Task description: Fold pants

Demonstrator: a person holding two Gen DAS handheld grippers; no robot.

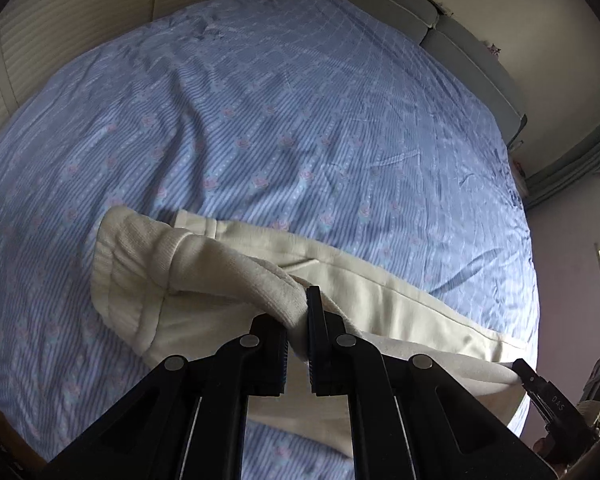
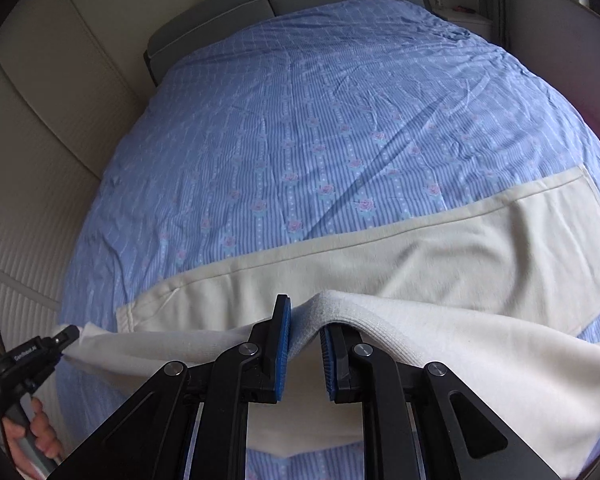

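Left claw [image 1: 297,320] clamped on a bunched fold of the cream pants [image 1: 380,300]. Right claw [image 2: 305,320] pinching the same pants along their near edge, lifted. Far part spread flat on the blue flowered bedspread [image 2: 320,120].
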